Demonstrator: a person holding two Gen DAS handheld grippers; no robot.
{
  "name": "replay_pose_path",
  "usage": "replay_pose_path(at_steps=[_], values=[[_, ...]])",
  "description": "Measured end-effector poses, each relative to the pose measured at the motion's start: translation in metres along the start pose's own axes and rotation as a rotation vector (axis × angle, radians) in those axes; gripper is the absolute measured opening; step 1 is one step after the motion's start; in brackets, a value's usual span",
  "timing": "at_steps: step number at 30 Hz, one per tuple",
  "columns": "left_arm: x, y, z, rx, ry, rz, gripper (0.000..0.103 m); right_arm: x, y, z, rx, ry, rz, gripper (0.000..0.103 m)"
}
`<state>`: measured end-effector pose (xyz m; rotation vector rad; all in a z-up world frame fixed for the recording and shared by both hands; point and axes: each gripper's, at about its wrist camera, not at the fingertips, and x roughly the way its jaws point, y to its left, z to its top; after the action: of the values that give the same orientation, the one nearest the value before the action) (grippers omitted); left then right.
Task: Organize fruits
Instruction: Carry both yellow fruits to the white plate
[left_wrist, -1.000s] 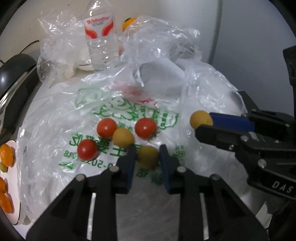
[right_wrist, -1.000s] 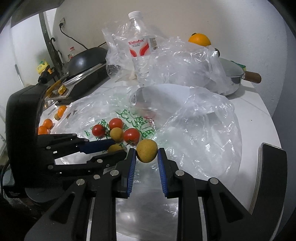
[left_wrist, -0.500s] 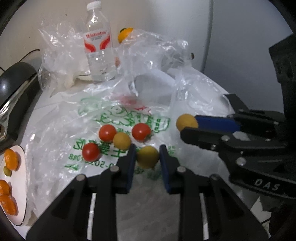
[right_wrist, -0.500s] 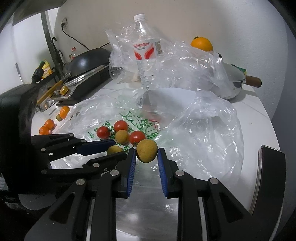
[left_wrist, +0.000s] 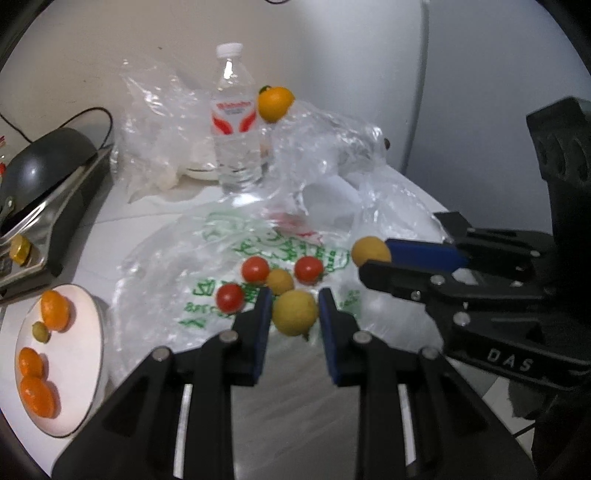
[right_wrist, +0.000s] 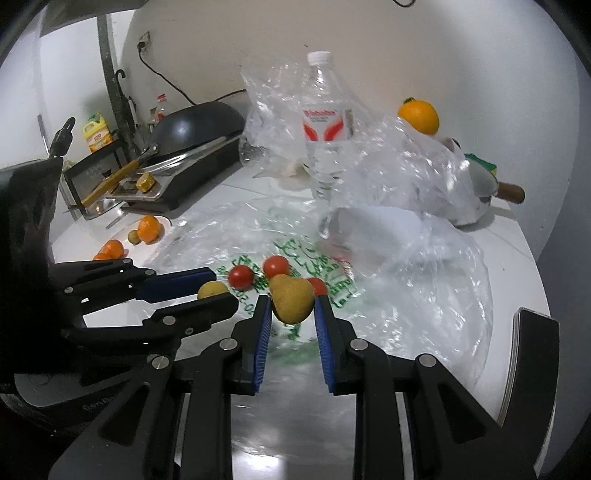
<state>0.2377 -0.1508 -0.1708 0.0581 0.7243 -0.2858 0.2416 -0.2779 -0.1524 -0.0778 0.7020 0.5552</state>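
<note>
White desk (left_wrist: 110, 221), cluttered. Clear plastic bag (left_wrist: 177, 266) with green print lies spread flat across the middle; crumpled bags, a water bottle (left_wrist: 236, 136) and a big orange (left_wrist: 275, 103) stand at the far side. White plate (left_wrist: 79, 369) at near left already holds three small oranges (left_wrist: 55, 309) plus one small greenish fruit (left_wrist: 40, 331), so part of the sorting looks done.

Both grippers carry fruit now. Left gripper (left_wrist: 295, 312): fingers clamped on a yellow fruit (left_wrist: 295, 312), held clear above the bag. Right gripper (right_wrist: 292, 302): fingers clamped on a second yellow fruit (right_wrist: 292, 302), to the right of the left one, also off the bag as far as the blur lets me judge.

Left on the bag: three red tomatoes (left_wrist: 255, 268) and one small yellow fruit (left_wrist: 280, 281), bunched together in the middle. The big orange at the far side is untouched too.

Judgement: roughly midway. Two fruits in transit, not yet placed; four on the bag to go. Destination probably the plate at left, but no second dish is visible for the yellow ones.
</note>
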Motion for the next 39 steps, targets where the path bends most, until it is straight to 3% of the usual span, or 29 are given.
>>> replay_pose_path(at_steps=[9,29,39], values=[[-0.032,0.033,-0.011,-0.035,-0.039,0.032,0.026,0.001,0.034,0.011,-0.045,-0.009,0.005,0.026],[-0.063,0.115,-0.039,-0.117,-0.063,0.111,0.026,0.032,0.115,0.035,-0.147,0.003,0.046,0.026],[-0.071,0.156,-0.055,-0.126,-0.063,0.202,0.026,0.05,0.15,0.042,-0.199,0.021,0.087,0.026]])
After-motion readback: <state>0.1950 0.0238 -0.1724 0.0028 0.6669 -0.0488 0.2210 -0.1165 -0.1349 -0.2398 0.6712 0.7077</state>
